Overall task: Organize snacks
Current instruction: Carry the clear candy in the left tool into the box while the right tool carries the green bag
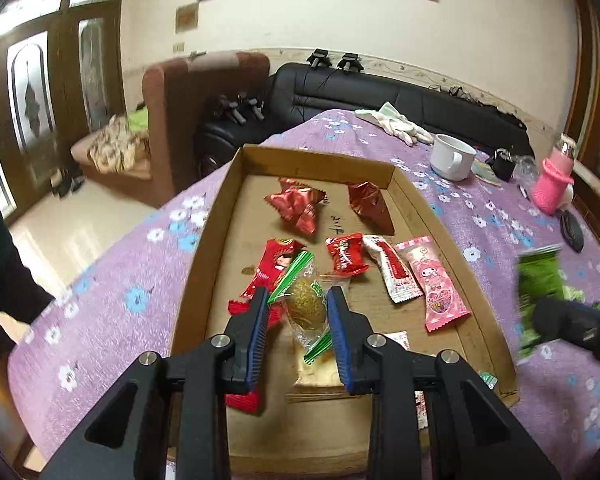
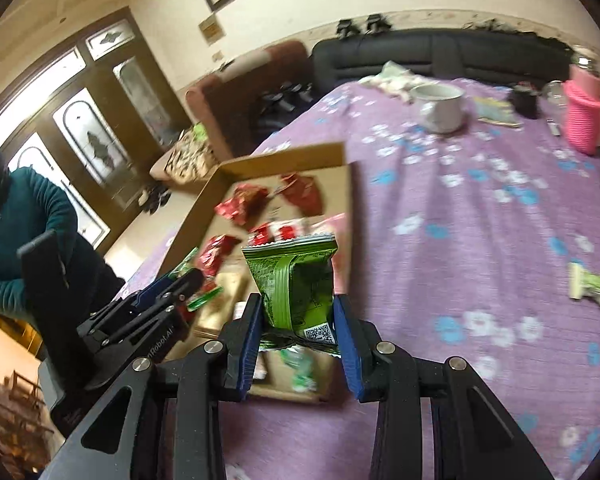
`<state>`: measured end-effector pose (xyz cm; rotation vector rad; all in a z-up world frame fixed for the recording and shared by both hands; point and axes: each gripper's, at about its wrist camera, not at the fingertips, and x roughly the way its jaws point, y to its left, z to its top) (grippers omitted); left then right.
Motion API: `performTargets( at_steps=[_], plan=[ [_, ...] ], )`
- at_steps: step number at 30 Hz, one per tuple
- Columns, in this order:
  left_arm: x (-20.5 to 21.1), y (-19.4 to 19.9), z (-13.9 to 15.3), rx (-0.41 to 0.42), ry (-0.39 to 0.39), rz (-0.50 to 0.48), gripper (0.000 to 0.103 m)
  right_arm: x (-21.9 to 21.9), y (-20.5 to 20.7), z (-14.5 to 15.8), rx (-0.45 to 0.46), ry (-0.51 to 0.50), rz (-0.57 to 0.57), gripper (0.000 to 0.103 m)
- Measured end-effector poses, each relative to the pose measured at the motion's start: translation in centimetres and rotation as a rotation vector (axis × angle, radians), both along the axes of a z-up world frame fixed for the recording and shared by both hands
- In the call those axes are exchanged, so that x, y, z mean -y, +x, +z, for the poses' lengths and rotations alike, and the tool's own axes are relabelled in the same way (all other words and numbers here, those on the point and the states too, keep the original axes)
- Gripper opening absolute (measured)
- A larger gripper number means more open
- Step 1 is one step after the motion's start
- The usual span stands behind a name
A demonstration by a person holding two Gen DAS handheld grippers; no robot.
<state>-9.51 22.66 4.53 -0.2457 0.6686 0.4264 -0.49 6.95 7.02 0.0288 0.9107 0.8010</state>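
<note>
A cardboard tray (image 1: 220, 200) lies on the table (image 1: 480, 208), snacks (image 1: 396, 268) inside; a mug (image 1: 452, 156) stands far right of it, gloves (image 1: 396, 124) behind

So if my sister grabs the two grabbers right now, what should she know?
Right gripper: shut on a green snack packet, held up near the cardboard tray.
Left gripper: open, fingers either side of a clear-wrapped golden snack lying in the tray.
Done: red, white and pink snacks already lie in the tray.
Left: put the green packet in; a small green-and-white candy sits loose on the purple tablecloth.
</note>
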Motion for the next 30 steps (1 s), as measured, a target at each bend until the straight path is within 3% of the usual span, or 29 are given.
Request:
performTargets(
  at_steps=[8,21,30],
  plan=[
    [-1.2,0.7,-1.0,-0.036,-0.086,-0.013,0.029,-3.8,1.0,-2.5,-0.041,-0.045,0.019,0.039],
    [-0.8,1.3,-1.2,-0.049,-0.081,-0.034,0.030,-4.0,0.9,-4.0,-0.033,-0.062,0.038,0.040],
    [-0.7,1.3,-1.2,-0.048,-0.080,-0.034,0.030,-3.6,0.4,-3.0,-0.002,-0.039,0.043,0.040]
  ],
)
